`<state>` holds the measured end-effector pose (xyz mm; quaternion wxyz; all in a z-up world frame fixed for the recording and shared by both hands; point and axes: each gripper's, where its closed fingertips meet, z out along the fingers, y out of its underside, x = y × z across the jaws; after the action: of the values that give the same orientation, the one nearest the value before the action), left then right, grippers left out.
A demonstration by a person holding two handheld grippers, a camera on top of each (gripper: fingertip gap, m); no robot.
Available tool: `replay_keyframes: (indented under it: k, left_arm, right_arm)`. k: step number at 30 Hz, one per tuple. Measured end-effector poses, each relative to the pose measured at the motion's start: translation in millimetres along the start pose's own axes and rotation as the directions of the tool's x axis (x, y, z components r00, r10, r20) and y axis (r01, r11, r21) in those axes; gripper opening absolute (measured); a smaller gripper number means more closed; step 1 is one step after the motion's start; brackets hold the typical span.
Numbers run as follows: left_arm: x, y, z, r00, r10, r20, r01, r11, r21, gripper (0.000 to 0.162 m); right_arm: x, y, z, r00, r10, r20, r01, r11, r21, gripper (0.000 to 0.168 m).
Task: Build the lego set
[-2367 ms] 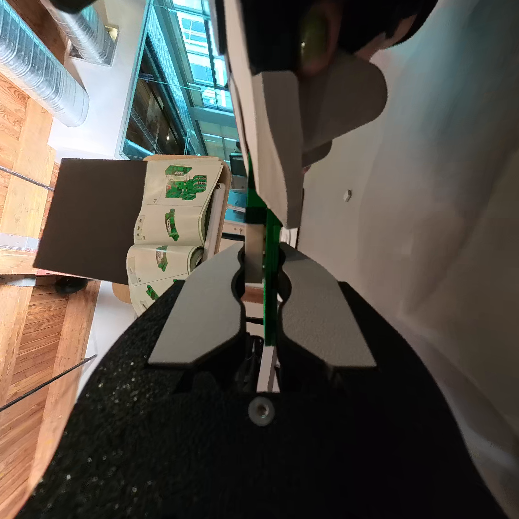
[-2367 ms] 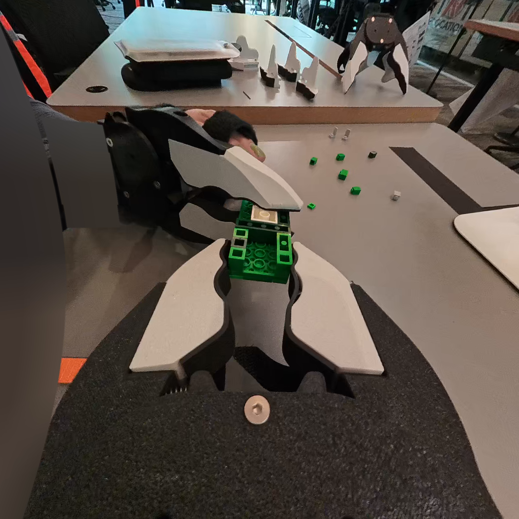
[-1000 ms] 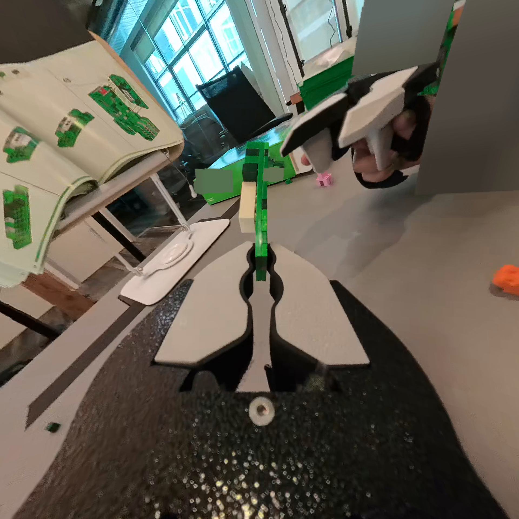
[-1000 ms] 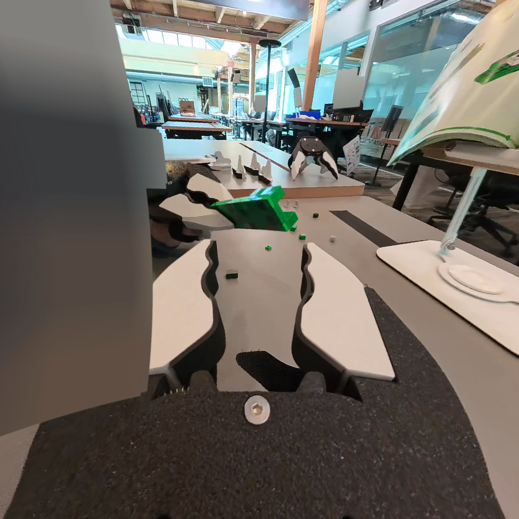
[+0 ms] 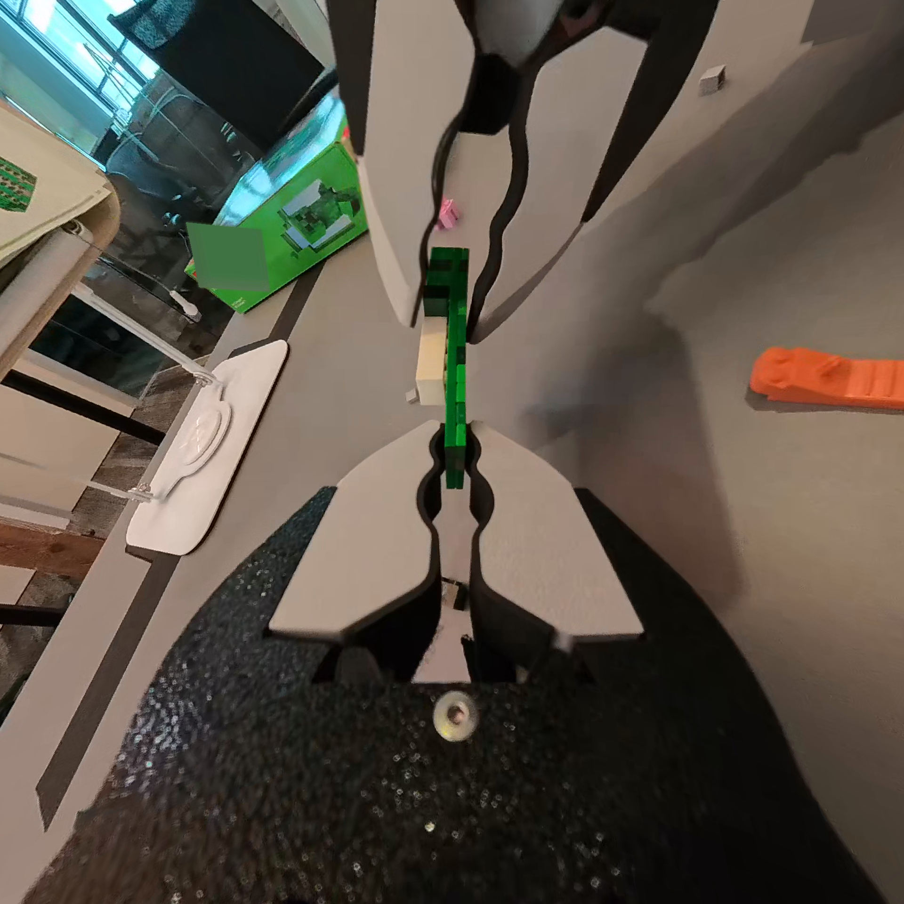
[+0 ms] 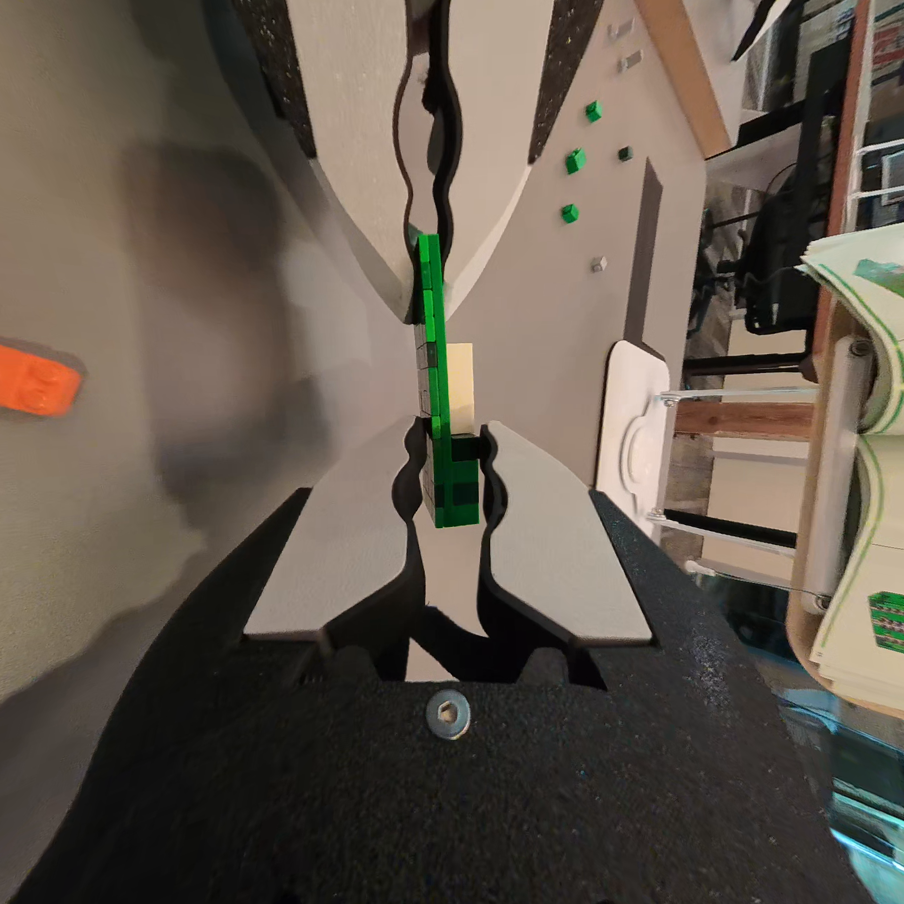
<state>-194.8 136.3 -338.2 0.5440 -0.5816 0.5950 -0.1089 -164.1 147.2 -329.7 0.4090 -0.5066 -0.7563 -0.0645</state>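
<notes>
The grey worktop (image 5: pixel 734 489) fills most of both views. At 9 o'clock in the left wrist view a white stand base (image 5: pixel 195 450) sits at the worktop's edge, and in the right wrist view, at 3 o'clock, it carries an open instruction booklet (image 6: pixel 875 342). A green box (image 5: pixel 303 215) with a picture on its side lies at 11 o'clock in the left wrist view; its label is blurred over and nothing on it can be read.

The left gripper (image 5: pixel 455 440) has its jaws closed tight on one end of the green lego plate (image 5: pixel 457 372), held edge-on above the worktop. The right gripper (image 6: pixel 452 464) faces it from the other side, its jaws pressed onto the plate's thicker end. A cream block (image 6: pixel 461 389) sticks out from the plate between the two grippers.

An orange brick separator (image 5: pixel 826 376) lies at 3 o'clock in the left wrist view. Small loose green bricks (image 6: pixel 576 160) and a grey one (image 6: pixel 598 263) are scattered at 1 o'clock in the right wrist view.
</notes>
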Motion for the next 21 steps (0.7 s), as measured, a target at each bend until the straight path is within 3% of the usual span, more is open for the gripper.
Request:
replay_keyframes:
  k: [12, 15, 17, 19, 21]
  left_arm:
    - [4.8, 3.3, 2.1, 0.999, 0.038, -0.012, -0.039, 0.999, -0.022, 0.006]
    - [-4.8, 4.8, -0.2, 0.999, 0.027, 0.035, -0.027, 1.0, -0.005, 0.006]
    - [-24.2, 2.6, -9.9, 0.993, -0.027, 0.115, 0.021, 0.998, 0.055, 0.006]
    - [-42.5, -7.8, -25.5, 0.977, -0.167, 0.129, 0.139, 0.969, 0.202, 0.006]
    - [-61.8, -37.7, -50.2, 0.932, -0.362, 0.011, 0.316, 0.828, 0.464, 0.006]
  right_arm:
    - [-9.6, 4.6, 3.0, 0.998, -0.015, 0.063, 0.015, 1.0, -0.002, 0.017]
    - [7.3, -1.5, 3.7, 0.998, 0.048, -0.039, -0.045, 0.997, 0.07, 0.02]
    - [37.0, -14.7, -13.7, 0.972, 0.081, -0.221, -0.041, 0.983, 0.179, 0.032]
    - [56.3, -31.5, -36.6, 0.947, 0.237, -0.218, -0.151, 0.925, 0.349, 0.044]
    - [80.5, -44.0, -59.2, 0.895, 0.401, -0.195, -0.257, 0.822, 0.508, 0.056]
